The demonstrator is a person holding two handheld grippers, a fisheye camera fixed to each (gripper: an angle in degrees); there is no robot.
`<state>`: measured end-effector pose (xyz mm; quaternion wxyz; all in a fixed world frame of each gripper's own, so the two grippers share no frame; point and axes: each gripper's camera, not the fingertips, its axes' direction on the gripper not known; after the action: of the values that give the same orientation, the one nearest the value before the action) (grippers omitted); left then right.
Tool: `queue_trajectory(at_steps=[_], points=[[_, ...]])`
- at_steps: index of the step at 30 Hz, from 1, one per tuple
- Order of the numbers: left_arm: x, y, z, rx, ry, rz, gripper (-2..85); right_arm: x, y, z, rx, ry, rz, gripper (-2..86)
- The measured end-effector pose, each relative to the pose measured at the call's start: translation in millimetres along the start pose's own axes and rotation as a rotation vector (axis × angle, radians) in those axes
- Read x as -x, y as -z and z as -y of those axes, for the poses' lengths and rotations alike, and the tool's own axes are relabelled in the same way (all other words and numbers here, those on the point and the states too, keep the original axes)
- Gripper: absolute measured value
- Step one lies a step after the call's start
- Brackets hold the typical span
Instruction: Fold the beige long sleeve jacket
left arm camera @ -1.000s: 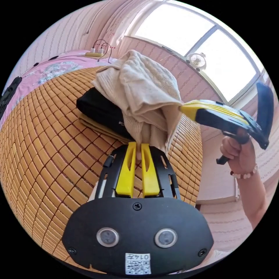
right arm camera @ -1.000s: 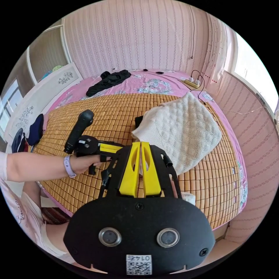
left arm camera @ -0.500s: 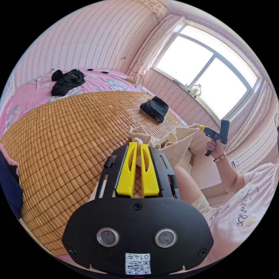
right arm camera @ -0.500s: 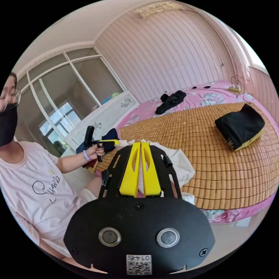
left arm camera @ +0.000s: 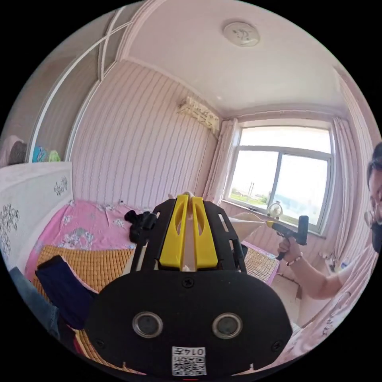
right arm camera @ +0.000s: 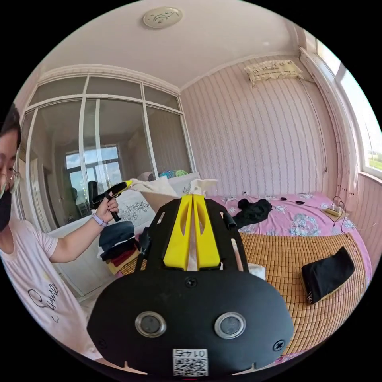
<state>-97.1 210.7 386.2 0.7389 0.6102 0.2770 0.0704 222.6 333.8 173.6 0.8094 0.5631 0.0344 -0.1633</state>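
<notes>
Both yellow-jawed grippers, left gripper [left arm camera: 187, 199] and right gripper [right arm camera: 192, 197], are clamped on the soft beige knit jacket [right arm camera: 153, 187]; limp fabric, best held at corners.

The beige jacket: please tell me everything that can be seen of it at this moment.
The beige jacket is lifted in the air above the bed, stretched between the two grippers. It looks like soft, pale cream fabric. In the right gripper view, one edge is pinched in the closed yellow jaws of the right gripper, and the cloth runs across to the left gripper in the person's raised hand. In the left gripper view, a tip pokes out above the left jaws.
</notes>
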Motion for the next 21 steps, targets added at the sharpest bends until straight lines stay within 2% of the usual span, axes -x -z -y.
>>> queue_trajectory(at_steps=[2, 5, 7, 9, 10, 13, 17, 21], points=[[-20, 17, -15, 0.025, -0.103, 0.002, -0.8, 9, -4, -27, 0.062, 0.033, -0.07, -0.3], [-21, 28, -78, 0.223, -0.038, 0.012, -0.8, 0, -29, -95, 0.293, -0.068, -0.073, -0.2], [-4, 24, -156, 0.458, 0.155, 0.046, -0.8, -13, -48, -145, 0.47, -0.194, -0.061, -0.2], [8, 18, -221, 0.64, 0.316, 0.033, -0.8, -30, -74, -205, 0.729, -0.328, -0.081, -0.2], [13, 12, -259, 0.768, 0.396, 0.033, -0.9, -33, -79, -217, 0.775, -0.348, -0.104, -0.1], [19, 11, -300, 0.895, 0.48, 0.045, -0.9, -43, -92, -242, 0.875, -0.411, -0.115, 0.2], [9, 8, -287, 0.918, 0.34, 0.122, -0.4, -42, -123, -236, 0.887, -0.33, -0.178, 2.1], [-23, -34, -288, 1.005, 0.129, 0.068, 2.7, -24, -181, -238, 0.93, -0.242, -0.045, 6.1]])
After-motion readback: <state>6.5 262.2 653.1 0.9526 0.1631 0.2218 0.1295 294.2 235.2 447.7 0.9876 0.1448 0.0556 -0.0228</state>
